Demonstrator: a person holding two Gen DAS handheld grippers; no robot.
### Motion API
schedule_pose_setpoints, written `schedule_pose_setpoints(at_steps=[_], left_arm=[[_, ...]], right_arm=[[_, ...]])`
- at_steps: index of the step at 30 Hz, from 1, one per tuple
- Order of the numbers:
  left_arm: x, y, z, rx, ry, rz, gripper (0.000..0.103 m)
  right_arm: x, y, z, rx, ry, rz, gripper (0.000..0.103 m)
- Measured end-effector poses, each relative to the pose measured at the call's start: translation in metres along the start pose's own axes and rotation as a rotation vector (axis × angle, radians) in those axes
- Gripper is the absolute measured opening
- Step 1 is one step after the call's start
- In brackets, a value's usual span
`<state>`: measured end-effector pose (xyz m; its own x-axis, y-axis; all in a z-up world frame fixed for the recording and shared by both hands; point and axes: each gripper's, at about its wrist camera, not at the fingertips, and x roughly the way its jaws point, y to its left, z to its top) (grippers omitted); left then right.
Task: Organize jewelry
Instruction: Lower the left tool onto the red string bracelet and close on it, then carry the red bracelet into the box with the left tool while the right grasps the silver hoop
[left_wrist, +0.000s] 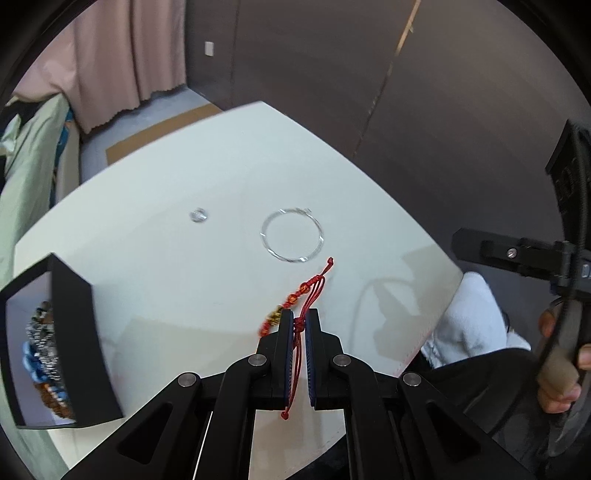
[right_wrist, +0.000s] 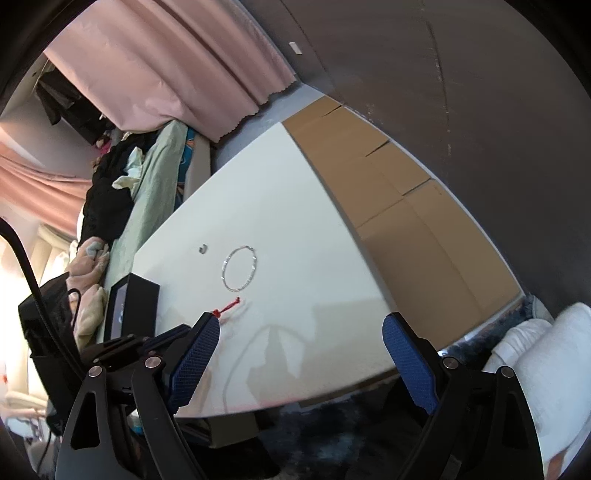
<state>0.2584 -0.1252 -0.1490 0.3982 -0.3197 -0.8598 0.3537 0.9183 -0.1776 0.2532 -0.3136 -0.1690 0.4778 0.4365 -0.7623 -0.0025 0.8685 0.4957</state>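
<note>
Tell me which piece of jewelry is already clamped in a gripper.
The red cord bracelet, pinched in the left gripper. The silver bangle and small ring lie loose on the table.

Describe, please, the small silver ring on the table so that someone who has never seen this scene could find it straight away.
Start at the white table and find the large thin silver bangle lying flat near its middle. The small silver ring lies apart from it on bare tabletop, on the side toward the open black box. It is far smaller than the bangle and, unlike the red cord bracelet, plain metal.
</note>
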Motion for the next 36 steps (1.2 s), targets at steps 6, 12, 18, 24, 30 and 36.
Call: schedule_pose_setpoints(at_steps=[6, 12, 18, 24, 30, 36], left_arm=[[-0.029, 0.02, 0.003, -0.059, -0.057, 0.011, 0.006], [-0.06, 0.047, 0.004, -0.139, -0.119, 0.036, 0.006], [-0.085, 0.069, 0.001, -0.201, -0.169, 0.061, 0.006], [-0.102, 0.087, -0.004, -0.244, -0.205, 0.082, 0.006], [-0.118, 0.108, -0.012, -0.299, -0.236, 0.106, 0.006], [-0.128, 0.127, -0.02, -0.344, -0.252, 0.138, 0.006]], right_arm=[[0.015, 0.017, 0.013, -0.039, 0.038, 0.012, 0.088], [0.036, 0.048, 0.023, -0.192, 0.096, -0.049, 0.088], [0.062, 0.07, 0.022, -0.285, 0.13, -0.112, 0.088], [0.083, 0.085, 0.02, -0.327, 0.153, -0.164, 0.088], [0.104, 0.092, 0.019, -0.356, 0.174, -0.242, 0.088], [0.116, 0.106, 0.018, -0.428, 0.162, -0.343, 0.083]])
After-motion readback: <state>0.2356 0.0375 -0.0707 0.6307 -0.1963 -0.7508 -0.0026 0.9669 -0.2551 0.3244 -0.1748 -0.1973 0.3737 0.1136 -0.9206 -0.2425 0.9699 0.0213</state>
